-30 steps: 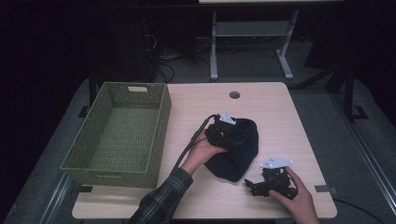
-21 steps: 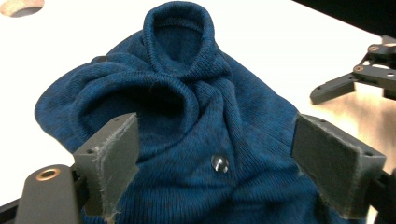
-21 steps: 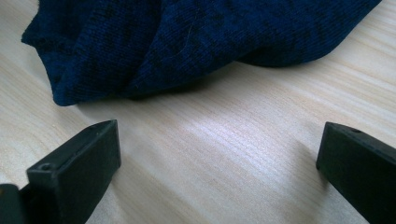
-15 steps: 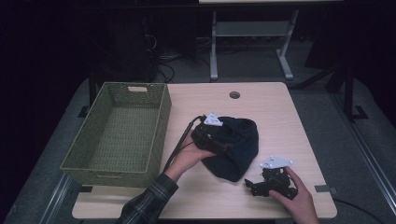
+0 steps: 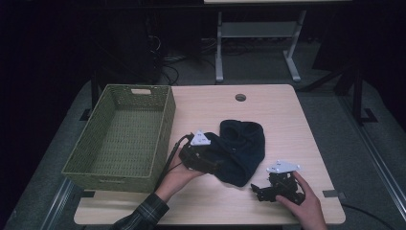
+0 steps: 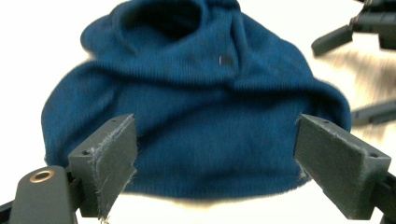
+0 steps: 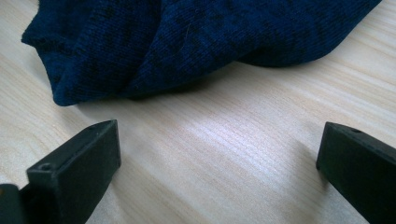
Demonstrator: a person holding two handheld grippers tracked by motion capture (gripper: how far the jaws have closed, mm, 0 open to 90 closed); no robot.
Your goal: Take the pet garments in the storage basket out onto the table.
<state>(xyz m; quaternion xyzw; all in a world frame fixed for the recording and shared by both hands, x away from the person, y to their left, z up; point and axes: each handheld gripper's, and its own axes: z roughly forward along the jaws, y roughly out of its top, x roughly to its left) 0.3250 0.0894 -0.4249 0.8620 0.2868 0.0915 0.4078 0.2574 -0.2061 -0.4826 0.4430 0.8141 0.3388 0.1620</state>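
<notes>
A dark blue knit cloth (image 5: 242, 148) lies crumpled on the wooden table (image 5: 273, 110), right of centre. My left gripper (image 5: 218, 166) sits at the cloth's left edge, pointing at it. Its jaws have just been opening and now stand wide apart. In the left gripper view the cloth (image 6: 201, 107) lies beyond the gripper (image 6: 215, 158), and nothing is pinched between the pads. My right gripper (image 5: 257, 191) rests near the front edge, below the cloth. It is open too; in the right gripper view bare wood lies between the gripper (image 7: 219, 154) jaws, the cloth (image 7: 187, 42) just ahead.
A green woven basket (image 5: 163, 129) stands on the left side of the table, with nothing visible inside. A round cable hole (image 5: 240, 97) sits near the far edge. Bare wood stretches behind and to the right of the cloth.
My left gripper has slid left and toward the front, off the top of the cloth to its left edge, and has let go of it. The right gripper has stayed put.
</notes>
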